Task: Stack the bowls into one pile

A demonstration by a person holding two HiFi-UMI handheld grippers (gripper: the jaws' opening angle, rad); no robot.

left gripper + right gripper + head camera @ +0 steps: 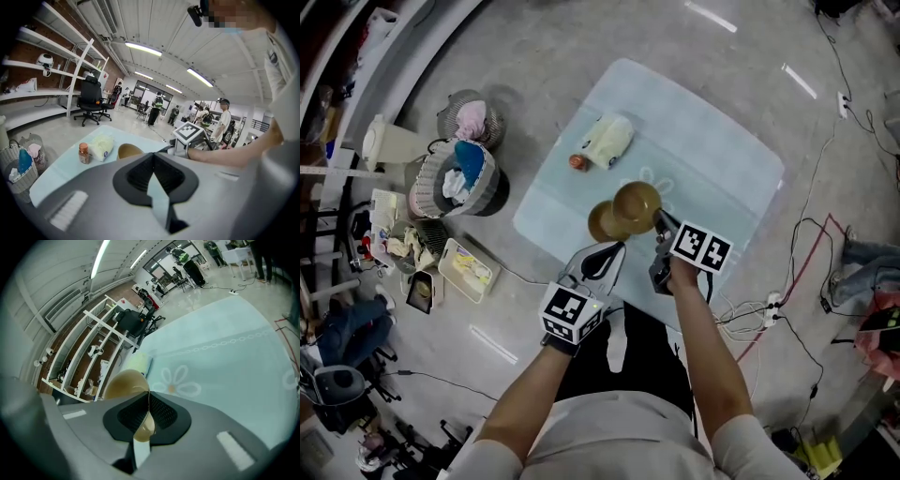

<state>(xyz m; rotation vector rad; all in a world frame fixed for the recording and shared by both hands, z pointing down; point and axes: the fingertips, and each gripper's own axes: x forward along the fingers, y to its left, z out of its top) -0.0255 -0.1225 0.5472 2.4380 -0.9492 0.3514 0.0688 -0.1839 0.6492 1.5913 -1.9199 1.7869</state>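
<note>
Item 1. Right gripper (149,399): jaws closed tight on the rim of a tan bowl (123,382), one jaw inside and one outside. The bowl hangs tilted above the table.

Item 2. Left gripper (153,157): jaw tips pressed together with nothing between them. It sits at 7 o'clock of the right gripper, near the table's 6 o'clock edge.

Item 3. Second tan bowl (602,223): rests on the table just beyond the left gripper's tips, at its 12 o'clock. In the head view the held bowl overlaps its 2 o'clock side. Whether the two touch cannot be told.

Item 4. Table (712,159): pale blue cover with a flower print close to the bowls.

Item 5. Small orange-capped bottle (578,162): upright, at 11 o'clock of the bowls and apart from them.

Item 6. Pale yellow packet (609,141): lying just beside the bottle, at its 1 o'clock.

Item 7. Two baskets (455,183) with cloths: on the floor at 9 o'clock of the table.

Item 8. Cables (797,272): on the floor at 4 o'clock.
</note>
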